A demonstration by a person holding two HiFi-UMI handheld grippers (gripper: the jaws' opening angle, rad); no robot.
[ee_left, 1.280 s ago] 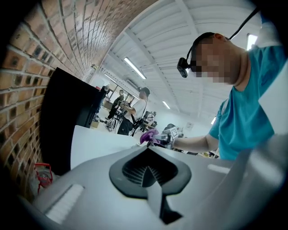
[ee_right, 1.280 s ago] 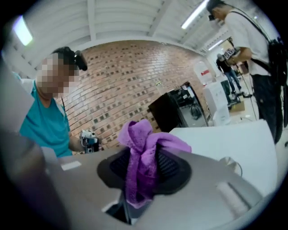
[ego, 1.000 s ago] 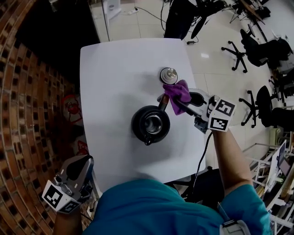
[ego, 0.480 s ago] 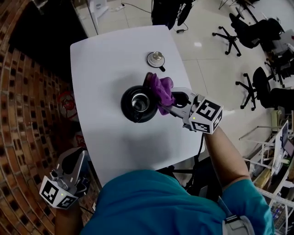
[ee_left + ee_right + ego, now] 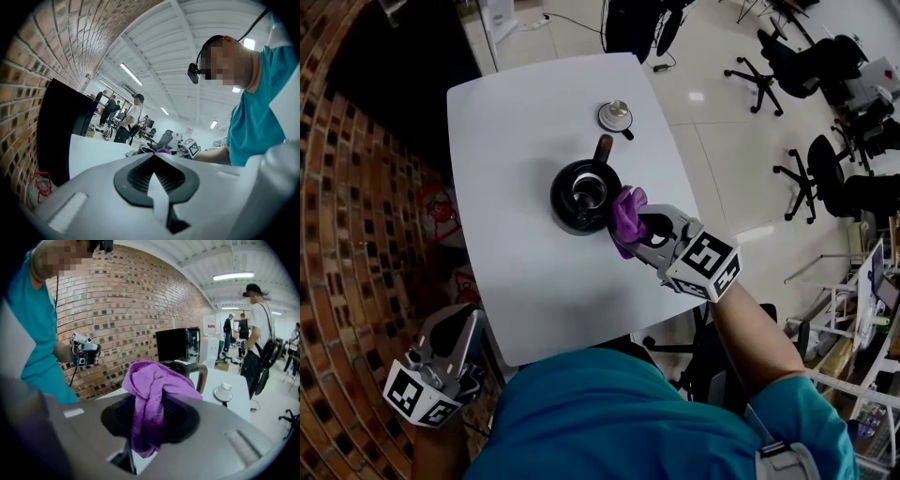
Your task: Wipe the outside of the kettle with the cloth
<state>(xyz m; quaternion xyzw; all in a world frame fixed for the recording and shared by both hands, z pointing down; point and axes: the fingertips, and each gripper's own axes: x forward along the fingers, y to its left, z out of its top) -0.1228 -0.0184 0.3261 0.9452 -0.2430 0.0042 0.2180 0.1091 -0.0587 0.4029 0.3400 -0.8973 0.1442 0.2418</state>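
Kettle [image 5: 584, 195], black and with its top open, stands upright near the middle of the white table [image 5: 516, 281]. Its handle [image 5: 602, 148] points away from the person. Its lid [image 5: 616, 115] lies apart on the table beyond the handle, toward the far edge.

A purple cloth [image 5: 626, 217] lies against the kettle's near right side. The right gripper [image 5: 631, 228] holds it, and the right gripper view shows the jaws clamped on a bunched fold of cloth [image 5: 150, 399], with the kettle [image 5: 180, 367] just behind it. The right forearm comes in from the lower right, across the table's right edge. It is stretched up and left toward the kettle, with the marker cube facing up.

The left gripper [image 5: 453, 328] hangs low at the person's left side, off the table's near left corner, well apart from the kettle. It is tilted up toward the table. In the left gripper view its jaws [image 5: 153, 159] are together with nothing between them.

A brick wall [image 5: 356, 234] runs along the left. Office chairs [image 5: 811, 183] stand on the tiled floor to the right.
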